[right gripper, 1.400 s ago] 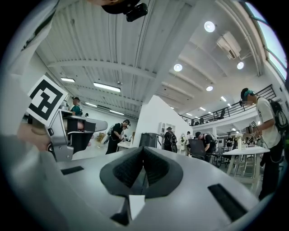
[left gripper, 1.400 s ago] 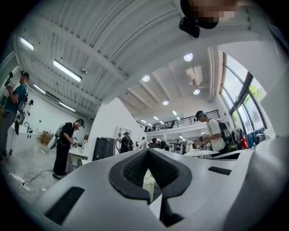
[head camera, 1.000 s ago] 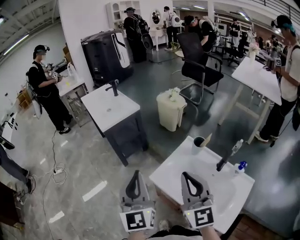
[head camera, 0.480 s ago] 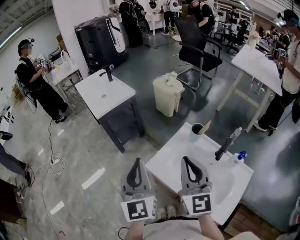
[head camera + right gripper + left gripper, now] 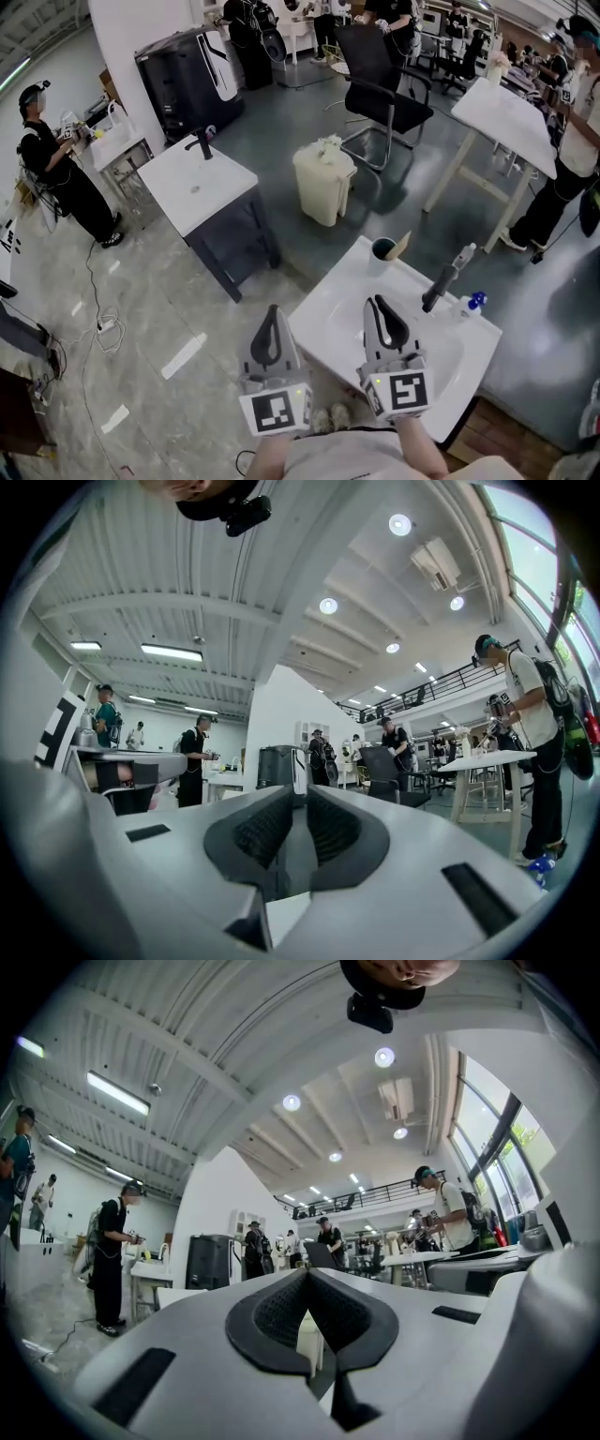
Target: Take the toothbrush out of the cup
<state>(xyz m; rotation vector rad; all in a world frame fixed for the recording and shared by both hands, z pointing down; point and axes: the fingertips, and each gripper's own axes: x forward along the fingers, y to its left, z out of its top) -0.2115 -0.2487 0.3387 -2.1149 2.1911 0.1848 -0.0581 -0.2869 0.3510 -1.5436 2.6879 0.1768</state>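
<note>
Toothbrush (image 5: pixel 402 246) leans in cup (image 5: pixel 381 250), well ahead of left gripper (image 5: pixel 272 311) and right gripper (image 5: pixel 377 302), fingers closed, empty.

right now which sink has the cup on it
The near sink by the right tool: the cup stands at its far corner. The dark-cabinet sink shows a faucet, no cup.

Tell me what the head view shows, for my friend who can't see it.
Seen from above, the left gripper and right gripper, both shut and empty, are held at the near side of a white sink. At its far corner stands a dark cup with the toothbrush leaning out, and a black faucet nearby.
</note>
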